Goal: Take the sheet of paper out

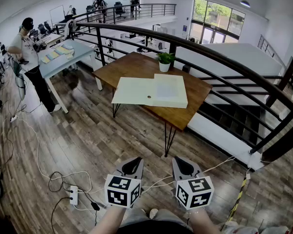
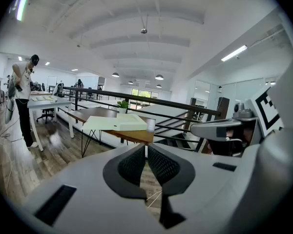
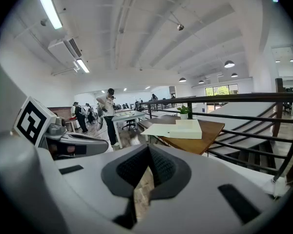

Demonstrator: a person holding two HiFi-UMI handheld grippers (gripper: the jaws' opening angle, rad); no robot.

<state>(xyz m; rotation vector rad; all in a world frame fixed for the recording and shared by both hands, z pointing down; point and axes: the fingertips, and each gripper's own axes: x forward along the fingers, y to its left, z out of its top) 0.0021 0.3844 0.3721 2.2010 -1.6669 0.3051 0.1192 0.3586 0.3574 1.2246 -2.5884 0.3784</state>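
A pale flat box (image 1: 170,91) lies on the brown wooden table (image 1: 136,65), with a wide pale flap or sheet (image 1: 133,90) spread out to its left. The same box (image 2: 124,122) shows far ahead in the left gripper view, and the box (image 3: 180,129) shows again in the right gripper view. My left gripper (image 1: 132,165) and right gripper (image 1: 178,165) hover side by side over the floor, well short of the table. Both are shut with nothing between the jaws. The left gripper (image 2: 146,148) and the right gripper (image 3: 149,151) each show their dark pads pressed together.
A small potted plant (image 1: 164,61) stands at the table's far edge. A black railing (image 1: 219,62) curves behind and to the right of the table. A person (image 1: 31,62) stands by a white desk (image 1: 63,57) at left. A power strip (image 1: 73,195) and cables lie on the wooden floor.
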